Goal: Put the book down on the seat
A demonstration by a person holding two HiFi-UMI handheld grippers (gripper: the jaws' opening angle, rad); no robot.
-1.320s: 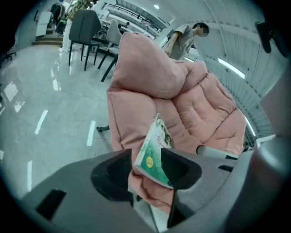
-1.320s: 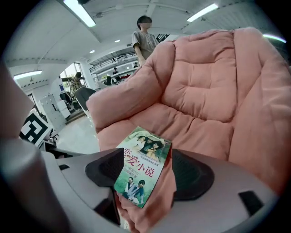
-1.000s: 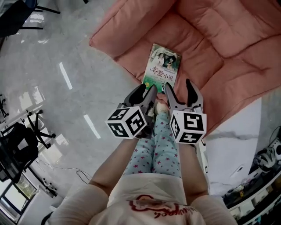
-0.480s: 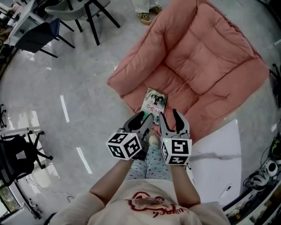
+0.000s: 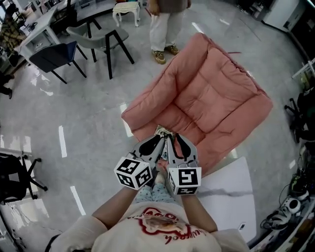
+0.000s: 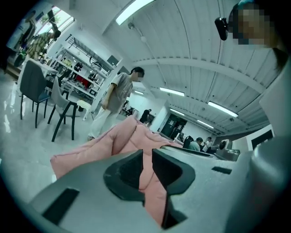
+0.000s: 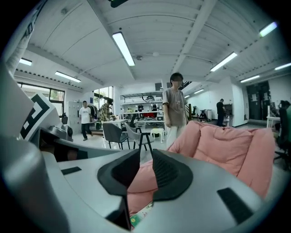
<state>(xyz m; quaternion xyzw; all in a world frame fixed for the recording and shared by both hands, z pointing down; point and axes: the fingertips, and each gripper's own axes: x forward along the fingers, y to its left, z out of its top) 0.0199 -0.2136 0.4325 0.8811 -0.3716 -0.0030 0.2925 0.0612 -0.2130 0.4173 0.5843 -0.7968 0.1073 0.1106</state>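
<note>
The book (image 5: 160,131) lies flat on the front edge of the pink cushioned seat (image 5: 211,98), mostly hidden behind my grippers in the head view. Its green corner (image 7: 141,215) shows below the jaws in the right gripper view. My left gripper (image 5: 155,144) and right gripper (image 5: 175,144) hang side by side well above the book, clear of it. Both pairs of jaws have just been closing and stand at a narrow gap with nothing between them. Through the left gripper (image 6: 147,157) and the right gripper (image 7: 145,157) only the pink seat shows.
A person (image 5: 165,24) stands just beyond the seat's far edge. Dark chairs (image 5: 93,37) and a white stool (image 5: 125,9) stand at the back left. A white board (image 5: 226,187) lies on the grey floor to the right, and a black chair base (image 5: 15,177) is at the left.
Both grippers have risen high above the book, which now looks small and far below. Their jaws, wide before, have narrowed to a slim gap. The book stays on the seat.
</note>
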